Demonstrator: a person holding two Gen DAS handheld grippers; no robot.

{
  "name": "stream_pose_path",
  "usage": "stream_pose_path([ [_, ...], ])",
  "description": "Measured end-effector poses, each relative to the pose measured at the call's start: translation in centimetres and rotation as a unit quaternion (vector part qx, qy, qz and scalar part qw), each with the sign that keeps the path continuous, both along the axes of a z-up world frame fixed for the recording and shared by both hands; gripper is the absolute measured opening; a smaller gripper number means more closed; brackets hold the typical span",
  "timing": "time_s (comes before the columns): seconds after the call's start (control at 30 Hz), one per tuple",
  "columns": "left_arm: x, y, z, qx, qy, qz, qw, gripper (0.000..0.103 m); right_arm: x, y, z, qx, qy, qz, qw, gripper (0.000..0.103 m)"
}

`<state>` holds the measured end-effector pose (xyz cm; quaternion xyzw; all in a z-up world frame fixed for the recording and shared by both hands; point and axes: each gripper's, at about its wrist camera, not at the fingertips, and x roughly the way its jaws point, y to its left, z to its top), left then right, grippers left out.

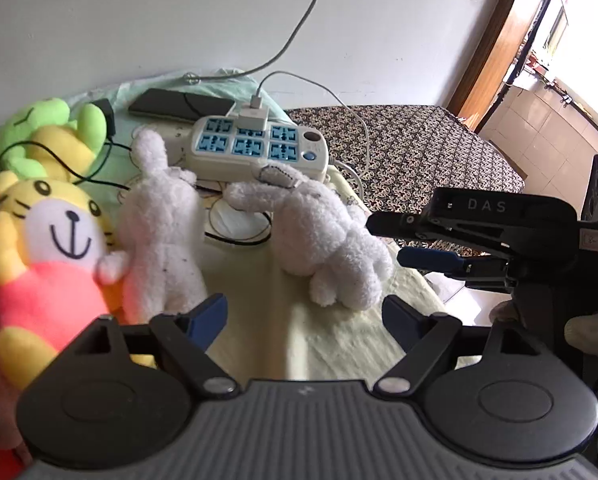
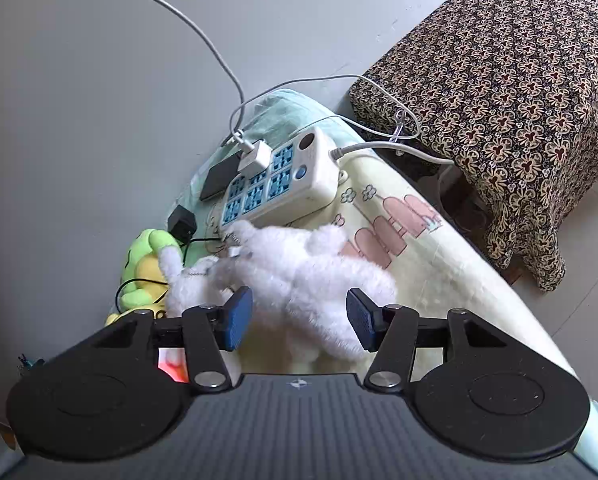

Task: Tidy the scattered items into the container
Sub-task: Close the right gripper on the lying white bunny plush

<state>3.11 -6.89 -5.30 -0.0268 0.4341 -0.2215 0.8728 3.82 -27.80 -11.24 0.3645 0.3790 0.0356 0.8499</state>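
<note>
Several plush toys lie on a pale yellow blanket (image 1: 259,304). A yellow tiger in a pink shirt (image 1: 47,264) sits at the left, with an upright white plush (image 1: 163,236) beside it. A second white plush (image 1: 327,236) lies on its side further right. A green and yellow plush (image 1: 51,136) rests behind the tiger. My left gripper (image 1: 305,312) is open over bare blanket, short of both white toys. My right gripper (image 1: 411,242) comes in from the right, near the lying plush. In the right wrist view that gripper (image 2: 299,318) is open, and the white plush (image 2: 299,272) lies just ahead of its blue pads (image 2: 239,316), untouched. No container shows in either view.
A white power strip (image 1: 255,148) with a plugged charger, a dark phone (image 1: 179,106), a black adapter (image 2: 183,220) and loose cables lie behind the toys. A table under patterned cloth (image 1: 411,148) stands to the right. The blanket's edge (image 2: 499,304) drops to a tiled floor.
</note>
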Motion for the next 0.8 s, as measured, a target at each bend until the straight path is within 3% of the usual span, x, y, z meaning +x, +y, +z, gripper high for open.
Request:
stream_pose_path([
  [0.17, 2.3, -0.8, -0.9, -0.020, 0.028, 0.039, 0.9986, 0.079, 3.0, -1.1, -1.5, 0.011, 0.024, -0.008, 1.000, 0.056],
  [0.37, 2.9, -1.4, -2.2, -0.010, 0.041, 0.046, 0.9981, 0.079, 4.3, -1.9, -3.7, 0.053, 0.029, -0.027, 0.998, 0.056],
  [0.53, 3.4, -1.5, -2.8, 0.010, 0.034, 0.056, 0.9978, 0.079, 4.8, -1.2, -4.4, 0.084, 0.028, 0.022, 0.996, 0.054],
  [0.8, 4.0, -1.3, -3.6, 0.001, 0.043, 0.061, 0.9972, 0.077, 3.2, -0.2, -3.5, 0.093, 0.017, 0.102, 0.990, 0.036],
])
